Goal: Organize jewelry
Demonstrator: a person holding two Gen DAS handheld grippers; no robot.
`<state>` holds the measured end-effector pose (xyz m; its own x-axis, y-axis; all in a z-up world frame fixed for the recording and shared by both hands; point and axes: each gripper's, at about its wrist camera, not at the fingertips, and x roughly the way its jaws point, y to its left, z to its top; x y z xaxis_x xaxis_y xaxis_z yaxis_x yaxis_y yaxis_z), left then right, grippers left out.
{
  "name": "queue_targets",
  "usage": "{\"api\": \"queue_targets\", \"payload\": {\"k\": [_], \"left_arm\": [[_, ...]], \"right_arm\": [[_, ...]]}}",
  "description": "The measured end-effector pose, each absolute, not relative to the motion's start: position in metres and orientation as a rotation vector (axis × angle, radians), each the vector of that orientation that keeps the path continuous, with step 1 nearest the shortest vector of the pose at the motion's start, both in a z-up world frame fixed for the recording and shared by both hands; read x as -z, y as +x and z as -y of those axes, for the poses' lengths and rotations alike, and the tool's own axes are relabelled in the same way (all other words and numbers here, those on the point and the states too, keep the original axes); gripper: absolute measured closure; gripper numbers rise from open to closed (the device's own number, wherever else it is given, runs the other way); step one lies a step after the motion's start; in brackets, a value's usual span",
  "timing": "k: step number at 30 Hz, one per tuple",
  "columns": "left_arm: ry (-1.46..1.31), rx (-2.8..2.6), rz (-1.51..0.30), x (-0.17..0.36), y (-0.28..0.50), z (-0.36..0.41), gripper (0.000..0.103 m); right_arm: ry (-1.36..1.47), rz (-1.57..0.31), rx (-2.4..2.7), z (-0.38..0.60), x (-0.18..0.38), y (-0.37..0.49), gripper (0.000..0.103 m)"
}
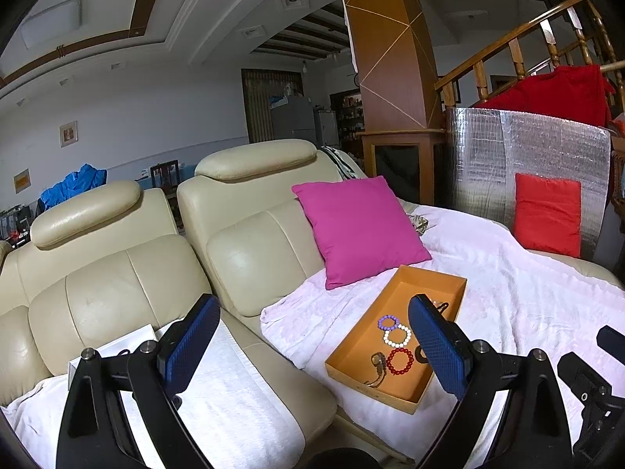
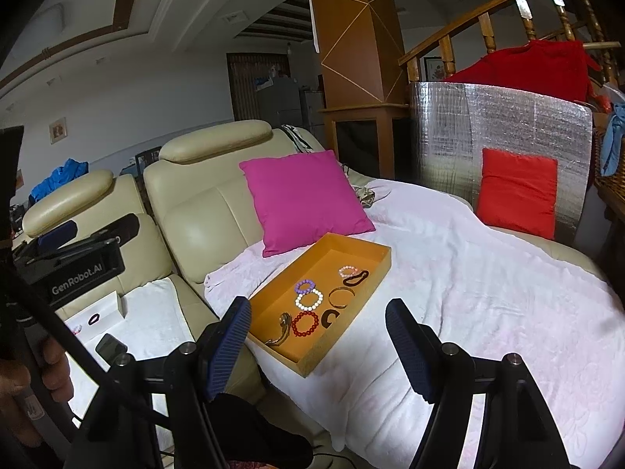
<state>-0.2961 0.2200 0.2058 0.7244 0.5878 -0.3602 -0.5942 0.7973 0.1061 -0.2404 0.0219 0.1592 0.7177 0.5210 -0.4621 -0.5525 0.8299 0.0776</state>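
An orange tray (image 2: 375, 269) (image 1: 351, 355) lies on the pink blanket on the sofa. It holds several pieces: a purple bead bracelet (image 2: 305, 285) (image 1: 387, 322), a white one (image 2: 309, 299) (image 1: 397, 335), a red one (image 2: 305, 323) (image 1: 400, 361), a pink one (image 2: 347, 271), a thin gold bangle (image 2: 341, 297), a dark ring (image 2: 331, 318) and a watch (image 2: 282, 326) (image 1: 378, 365). My left gripper (image 1: 314, 342) is open and empty, above the sofa seat left of the tray. My right gripper (image 2: 318, 336) is open and empty, just in front of the tray.
A white box (image 2: 95, 314) (image 1: 117, 346) with a dark band and a pink piece sits on a white towel (image 1: 218, 402) at the left. A magenta cushion (image 2: 304, 201) leans behind the tray. A red cushion (image 2: 517, 191) stands against a silver foil panel (image 2: 504, 117).
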Motion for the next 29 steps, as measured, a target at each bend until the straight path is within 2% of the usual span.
{"api": "queue_targets", "payload": {"k": [29], "left_arm": [[0.017,-0.650,-0.412,-0.190,-0.264,-0.233,0.006]], "right_arm": [[-0.099,-0.535,-0.574,-0.050,-0.143,-0.189,0.028]]}}
